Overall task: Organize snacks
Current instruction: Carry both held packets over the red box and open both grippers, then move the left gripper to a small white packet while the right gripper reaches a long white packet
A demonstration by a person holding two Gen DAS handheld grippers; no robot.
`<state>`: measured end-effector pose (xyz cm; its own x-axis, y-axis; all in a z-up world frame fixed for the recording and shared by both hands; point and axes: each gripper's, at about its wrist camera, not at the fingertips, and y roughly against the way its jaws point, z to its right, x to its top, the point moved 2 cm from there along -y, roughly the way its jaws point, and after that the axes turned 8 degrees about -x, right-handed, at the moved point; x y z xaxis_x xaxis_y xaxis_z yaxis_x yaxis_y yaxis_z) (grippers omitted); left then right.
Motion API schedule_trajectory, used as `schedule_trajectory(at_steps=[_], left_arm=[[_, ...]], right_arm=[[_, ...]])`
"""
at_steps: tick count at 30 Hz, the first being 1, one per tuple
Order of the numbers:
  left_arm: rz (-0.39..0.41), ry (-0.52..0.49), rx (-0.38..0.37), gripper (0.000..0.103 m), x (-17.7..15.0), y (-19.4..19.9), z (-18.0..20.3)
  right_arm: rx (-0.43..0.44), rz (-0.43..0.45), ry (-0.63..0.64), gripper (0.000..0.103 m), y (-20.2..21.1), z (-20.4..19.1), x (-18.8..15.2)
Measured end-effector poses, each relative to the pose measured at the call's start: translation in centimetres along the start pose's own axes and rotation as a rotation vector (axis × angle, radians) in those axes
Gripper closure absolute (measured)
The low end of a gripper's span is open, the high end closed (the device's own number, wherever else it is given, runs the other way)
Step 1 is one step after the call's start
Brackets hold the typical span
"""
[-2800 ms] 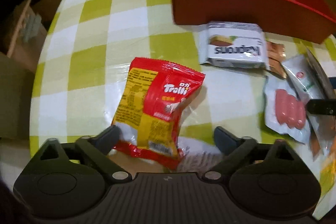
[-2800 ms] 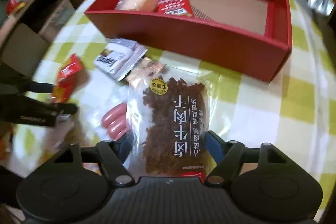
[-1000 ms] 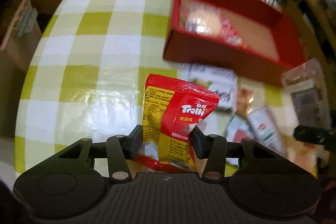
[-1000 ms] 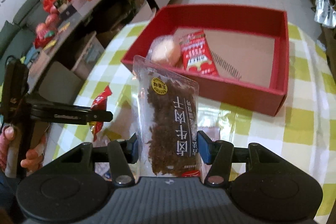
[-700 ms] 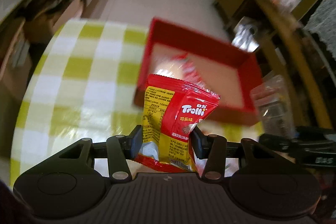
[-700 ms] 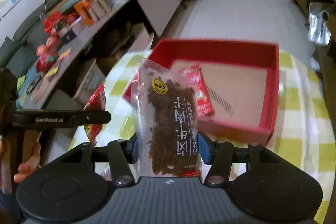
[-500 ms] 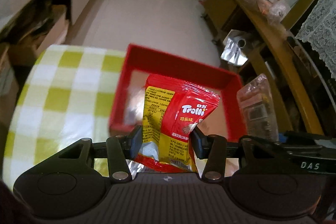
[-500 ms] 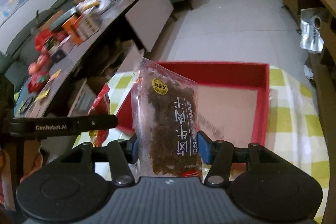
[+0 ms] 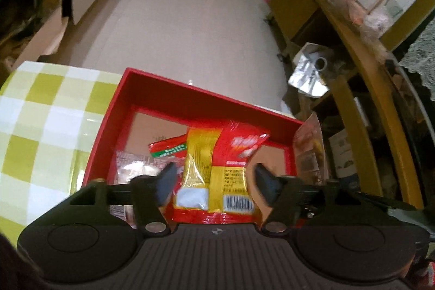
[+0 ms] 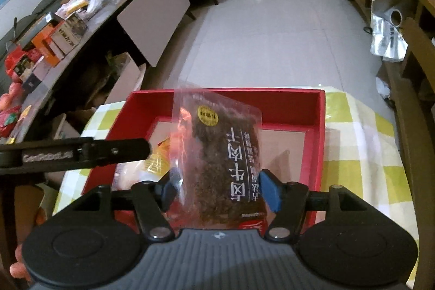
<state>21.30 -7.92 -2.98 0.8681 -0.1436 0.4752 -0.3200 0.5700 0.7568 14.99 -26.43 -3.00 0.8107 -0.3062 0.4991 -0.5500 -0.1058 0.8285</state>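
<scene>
Hovering over a red cardboard box, two hand-held grippers are shown above its open top, each with a snack meant for the inside. The left gripper is seen with its fingers spread apart, and the red and yellow gummy packet lies between them without being pinched — apparently released to fall into the box, though whether it has landed cannot be told through the blur. The right gripper is pressed onto a clear pouch of dark shredded dried meat, which is held upright by its lower end above the box's middle, presumably so that it can be lowered in next.

Inside the box, a small red sachet with a green band and a pale wrapped bun are already lodged against the left wall, so bare cardboard is left mainly on the right. The green and white checked tablecloth is spread under the box. In the right wrist view the left gripper's black finger is stretched across the box's left half — the one obstacle to be avoided when the pouch is brought down.
</scene>
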Motion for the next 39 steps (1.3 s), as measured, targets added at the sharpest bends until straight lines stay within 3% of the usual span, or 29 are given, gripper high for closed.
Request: schedule_trajectory(at_steps=[2, 5, 11, 13, 18, 22, 26, 31, 34, 39], left_arm=[[0.011, -0.003, 0.028, 0.015, 0.0, 0.1, -0.5], [0.008, 0.024, 0.052, 0.015, 0.0, 0.4, -1.9], [-0.110, 0.071, 0.106, 0.018, -1.6, -1.5, -4.2], [-0.111, 0.088, 0.079, 0.016, -1.7, -1.7, -4.3], [-0.125, 0.154, -0.109, 0.019, -1.4, -1.3, -3.9], [-0.080, 0.211, -0.251, 0.019, -0.9, 0.4, -4.6], [-0.037, 0.170, -0.190, 0.017, -0.7, 2.2, -4.4], [-0.047, 0.133, -0.120, 0.017, -2.2, 4.1, -4.4], [-0.044, 0.083, -0.072, 0.017, -3.8, 5.6, -3.6], [-0.075, 0.092, -0.047, 0.016, -6.8, 6.8, -3.7]], right_arm=[[-0.017, 0.020, -0.003, 0.030, 0.1, 0.1, 0.3], [0.004, 0.032, -0.021, 0.030, 0.5, 0.1, 0.6], [0.020, 0.025, -0.013, 0.030, 0.4, -0.6, 0.5], [0.027, 0.030, -0.012, 0.030, 0.5, -0.9, 0.5], [0.040, 0.041, -0.026, 0.030, 0.9, -0.8, 0.6], [0.035, 0.047, -0.035, 0.030, 1.2, -0.4, 0.6], [0.018, 0.034, -0.010, 0.030, 1.6, -0.8, -0.1], [-0.001, 0.019, 0.045, 0.030, 3.5, -2.0, -2.3], [-0.007, 0.004, 0.074, 0.030, 4.8, -2.9, -4.5], [-0.018, -0.046, 0.118, 0.030, 6.2, -4.2, -8.9]])
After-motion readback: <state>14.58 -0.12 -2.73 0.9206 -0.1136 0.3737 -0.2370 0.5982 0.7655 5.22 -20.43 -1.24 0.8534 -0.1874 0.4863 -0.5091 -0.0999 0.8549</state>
